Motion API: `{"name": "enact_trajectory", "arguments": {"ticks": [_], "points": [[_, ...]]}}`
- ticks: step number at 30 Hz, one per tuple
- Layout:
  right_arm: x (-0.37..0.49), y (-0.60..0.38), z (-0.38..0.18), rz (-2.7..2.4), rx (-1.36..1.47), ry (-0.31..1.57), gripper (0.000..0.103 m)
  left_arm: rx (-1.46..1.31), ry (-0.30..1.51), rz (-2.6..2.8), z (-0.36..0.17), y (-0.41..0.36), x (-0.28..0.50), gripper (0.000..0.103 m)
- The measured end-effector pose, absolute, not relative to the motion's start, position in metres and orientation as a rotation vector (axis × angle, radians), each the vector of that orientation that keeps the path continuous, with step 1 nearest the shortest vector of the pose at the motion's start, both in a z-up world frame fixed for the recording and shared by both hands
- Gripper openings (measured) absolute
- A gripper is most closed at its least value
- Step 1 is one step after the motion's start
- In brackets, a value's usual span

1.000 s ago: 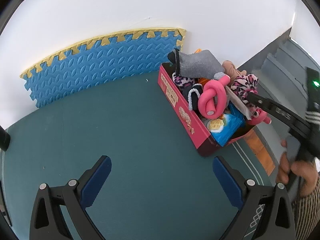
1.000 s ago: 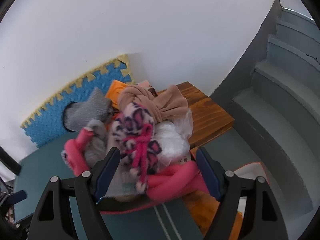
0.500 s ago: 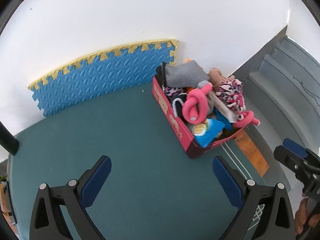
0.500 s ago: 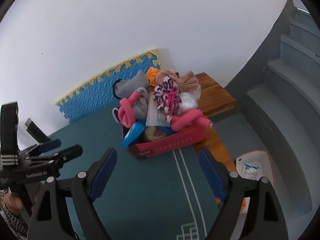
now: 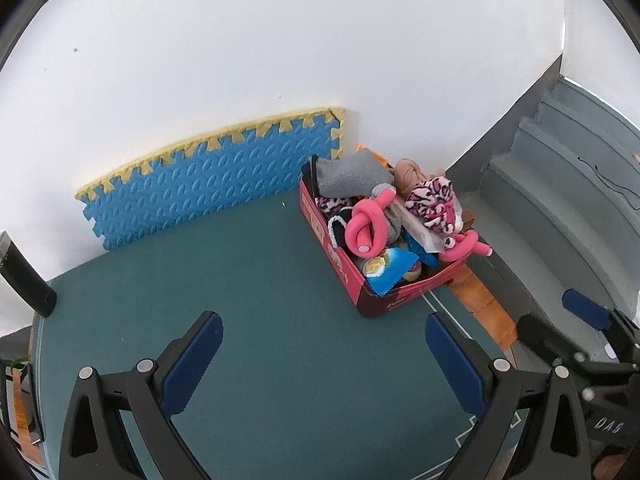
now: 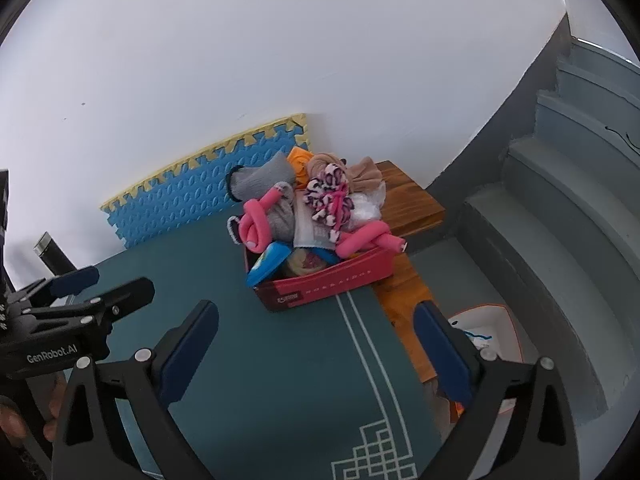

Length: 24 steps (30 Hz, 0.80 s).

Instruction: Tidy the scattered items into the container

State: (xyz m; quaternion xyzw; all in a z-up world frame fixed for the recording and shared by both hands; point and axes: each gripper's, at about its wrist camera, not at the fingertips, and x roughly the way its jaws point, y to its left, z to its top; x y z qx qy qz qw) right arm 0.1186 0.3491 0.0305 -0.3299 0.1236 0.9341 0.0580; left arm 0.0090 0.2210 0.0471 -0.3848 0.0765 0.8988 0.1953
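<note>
A red box [image 5: 340, 268] [image 6: 332, 280] stands on the teal mat, piled above its rim. On top lie a knotted pink foam roll [image 5: 366, 226] [image 6: 258, 224], a grey sock [image 5: 352, 174] [image 6: 260, 182], leopard-print fabric [image 5: 434, 202] [image 6: 328, 196] and a blue snack packet [image 5: 390, 270] [image 6: 268, 262]. My left gripper [image 5: 324, 360] is open and empty, well back from the box; it also shows as the left gripper [image 6: 106, 286] in the right wrist view. My right gripper [image 6: 316, 348] is open and empty, hovering short of the box, also visible as the right gripper [image 5: 560, 318].
A blue foam puzzle mat [image 5: 212, 184] leans on the white wall behind. A wooden board [image 6: 408, 208] lies under and beside the box. Grey stairs [image 6: 560, 200] rise on the right, with a white and orange bag [image 6: 488, 332] at their foot. A black cylinder [image 5: 24, 276] stands far left.
Both grippers have drawn back from the box. The right gripper was close over the pile a second ago and now sits well away; the box looks smaller in both views.
</note>
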Motion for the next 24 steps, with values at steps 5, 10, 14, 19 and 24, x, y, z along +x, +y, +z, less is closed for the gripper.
{"name": "enact_trajectory", "arguments": {"ticks": [5,10,14,19,24], "points": [[0.129,0.338,0.037,2.839,-0.970,0.344,0.100,-1.047,0.221,2.534,0.055,0.217,0.020,0.102],[0.138,0.329,0.046,2.857,-0.935,0.302,0.101,-1.018,0.226,2.548,0.062,0.213,0.030,0.102],[0.144,0.325,0.051,2.864,-0.917,0.290,0.101,-0.996,0.231,2.559,0.067,0.209,0.038,0.102],[0.147,0.322,0.052,2.859,-0.910,0.269,0.102,-0.989,0.231,2.568,0.070,0.208,0.041,0.102],[0.147,0.321,0.052,2.849,-0.908,0.260,0.102,-0.982,0.231,2.569,0.070,0.208,0.042,0.102]]}}
